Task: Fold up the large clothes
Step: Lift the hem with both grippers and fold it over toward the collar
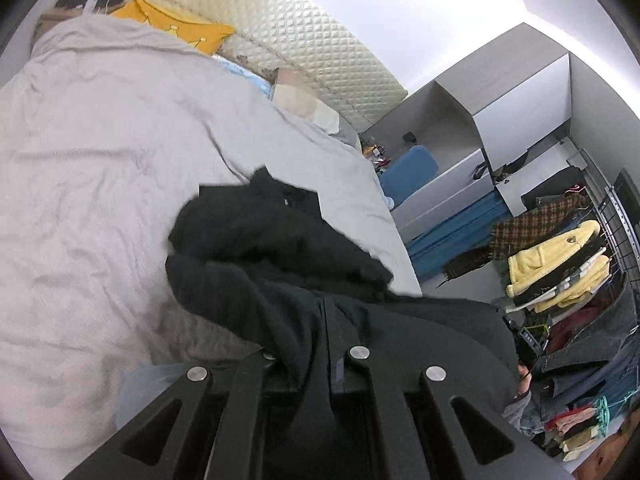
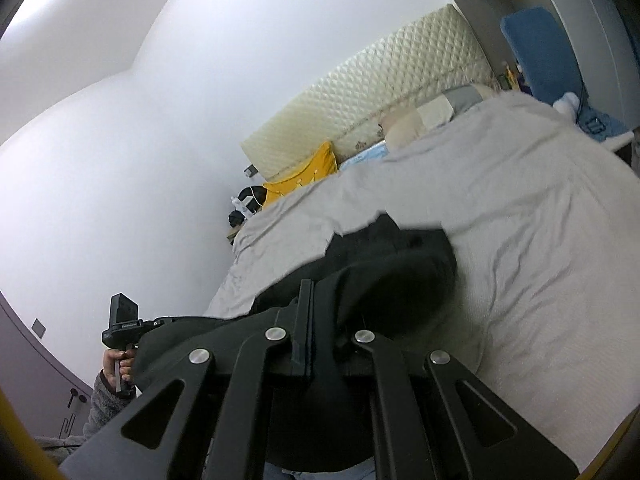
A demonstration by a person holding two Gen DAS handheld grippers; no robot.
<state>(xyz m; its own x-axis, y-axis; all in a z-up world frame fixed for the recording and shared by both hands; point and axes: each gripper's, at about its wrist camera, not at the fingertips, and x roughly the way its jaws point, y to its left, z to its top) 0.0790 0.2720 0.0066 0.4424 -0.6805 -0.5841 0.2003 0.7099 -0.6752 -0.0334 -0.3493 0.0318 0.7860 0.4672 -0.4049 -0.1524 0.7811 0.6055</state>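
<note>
A large black garment [image 1: 276, 248] is held up over a bed with a grey cover [image 1: 100, 152]. Its far part hangs bunched down onto the cover. My left gripper [image 1: 320, 312] is shut on the garment's near edge, cloth draped over its fingers. In the right wrist view the same black garment [image 2: 392, 264] is pinched by my right gripper [image 2: 320, 304], also shut on its edge. The cloth spans between the two grippers. The left gripper's body and the hand holding it show in the right wrist view [image 2: 120, 332] at the lower left.
A cream quilted headboard [image 1: 288, 28] and a yellow pillow [image 1: 172, 20] lie at the bed's far end. Right of the bed stand grey cabinets [image 1: 500, 120], a blue chair [image 1: 412, 164] and a rack piled with clothes [image 1: 560, 276]. A white wall [image 2: 120, 140] is on the other side.
</note>
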